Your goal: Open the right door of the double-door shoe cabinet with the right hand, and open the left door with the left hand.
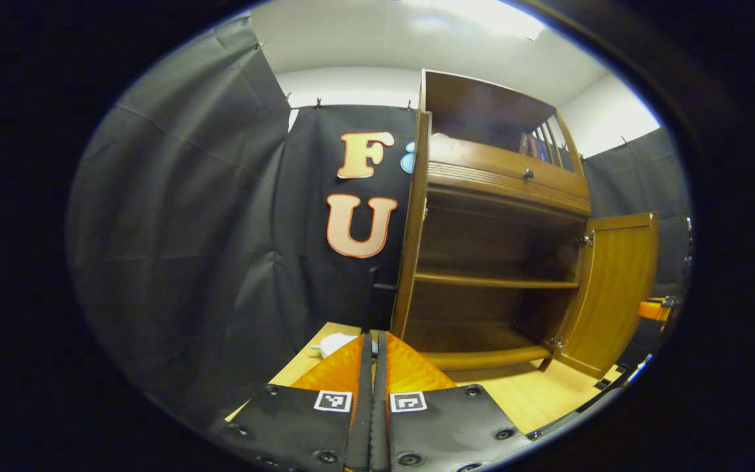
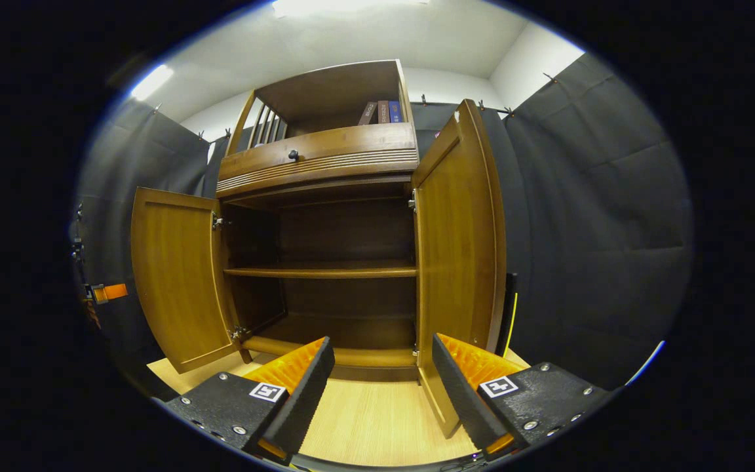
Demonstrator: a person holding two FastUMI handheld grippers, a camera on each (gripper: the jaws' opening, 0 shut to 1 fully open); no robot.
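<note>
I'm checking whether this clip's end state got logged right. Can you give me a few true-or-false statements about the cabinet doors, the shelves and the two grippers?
1. Both lower doors stand open. True: the left door and the right door are swung out from the cabinet.
2. The left gripper is open. False: its fingers are closed together with nothing between them.
3. The right gripper grips the right door. False: its fingers are spread apart, holding nothing.
4. The shelf behind the doors is bare. True: nothing visible lies on it.
5. The drawer knob is above the open compartment. True.
6. Shoes fill the bottom compartment. False: none are visible there.
</note>
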